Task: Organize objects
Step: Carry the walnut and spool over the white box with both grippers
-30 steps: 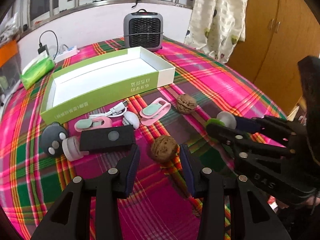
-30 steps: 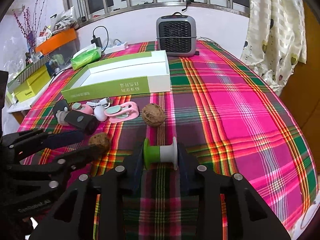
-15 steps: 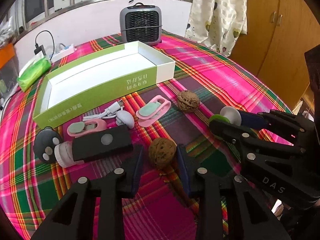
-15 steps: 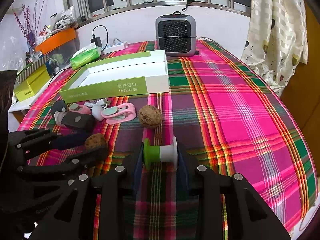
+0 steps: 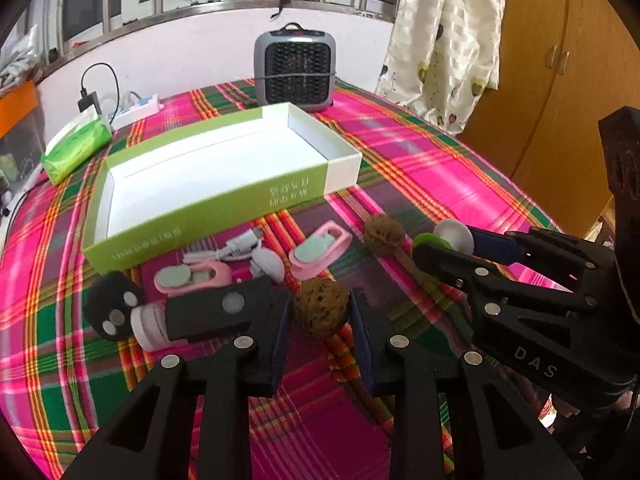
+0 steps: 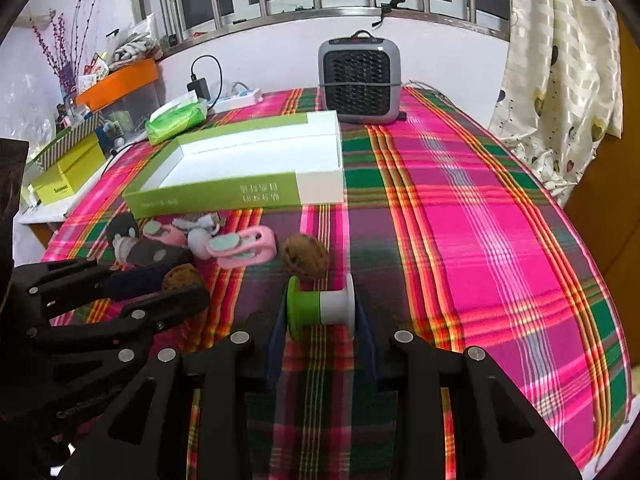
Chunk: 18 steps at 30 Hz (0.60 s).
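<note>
While the long green-and-white cardboard box (image 5: 216, 172) at eleven o'clock stays empty, the left gripper (image 5: 320, 316) has closed narrowly on the wrinkled brown walnut (image 5: 319, 312), and the right gripper (image 6: 320, 312) keeps clamping the green-and-white plastic spool (image 6: 320, 306).

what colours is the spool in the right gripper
The spool is half green, half white; clearest in the right wrist view.

Right tongs (image 6: 321, 322) clamp a green-and-white spool (image 6: 321, 306) near a walnut (image 6: 305, 256).
</note>
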Tool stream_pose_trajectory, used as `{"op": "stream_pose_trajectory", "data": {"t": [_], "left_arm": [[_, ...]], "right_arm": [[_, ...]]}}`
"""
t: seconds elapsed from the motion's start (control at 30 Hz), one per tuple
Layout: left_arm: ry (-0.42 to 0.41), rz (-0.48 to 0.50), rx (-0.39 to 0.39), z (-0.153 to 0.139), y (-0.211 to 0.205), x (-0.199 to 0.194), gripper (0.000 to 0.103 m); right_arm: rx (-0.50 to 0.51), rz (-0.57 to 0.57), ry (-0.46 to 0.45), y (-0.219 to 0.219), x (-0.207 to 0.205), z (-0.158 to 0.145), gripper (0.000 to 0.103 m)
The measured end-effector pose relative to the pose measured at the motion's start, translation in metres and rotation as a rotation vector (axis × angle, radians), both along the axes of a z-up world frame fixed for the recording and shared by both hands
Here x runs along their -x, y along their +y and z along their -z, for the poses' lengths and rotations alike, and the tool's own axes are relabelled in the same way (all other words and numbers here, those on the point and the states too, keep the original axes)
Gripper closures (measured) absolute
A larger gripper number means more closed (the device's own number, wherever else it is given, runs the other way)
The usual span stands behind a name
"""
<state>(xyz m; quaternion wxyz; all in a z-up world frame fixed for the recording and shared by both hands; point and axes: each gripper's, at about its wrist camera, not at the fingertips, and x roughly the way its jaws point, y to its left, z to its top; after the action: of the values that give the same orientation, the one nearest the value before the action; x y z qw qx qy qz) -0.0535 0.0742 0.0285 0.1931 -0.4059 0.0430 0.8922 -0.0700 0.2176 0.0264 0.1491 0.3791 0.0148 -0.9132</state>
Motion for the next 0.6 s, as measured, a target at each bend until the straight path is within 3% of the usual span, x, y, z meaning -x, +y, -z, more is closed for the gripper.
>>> {"op": "stream_pose_trajectory", "data": {"t": [0.2, 0.6], "left_arm": [[0.002, -0.009, -0.062, -0.015, -0.010, 0.009, 0.076], [0.055, -0.093, -0.035, -0.030, -0.033, 0.044, 0.076]], "right_arm": [[0.018, -0.019, 0.030, -0.005, 0.011, -0.015, 0.069], [0.026, -0.085, 0.070, -0.027, 0.047, -0.034, 0.069]]}}
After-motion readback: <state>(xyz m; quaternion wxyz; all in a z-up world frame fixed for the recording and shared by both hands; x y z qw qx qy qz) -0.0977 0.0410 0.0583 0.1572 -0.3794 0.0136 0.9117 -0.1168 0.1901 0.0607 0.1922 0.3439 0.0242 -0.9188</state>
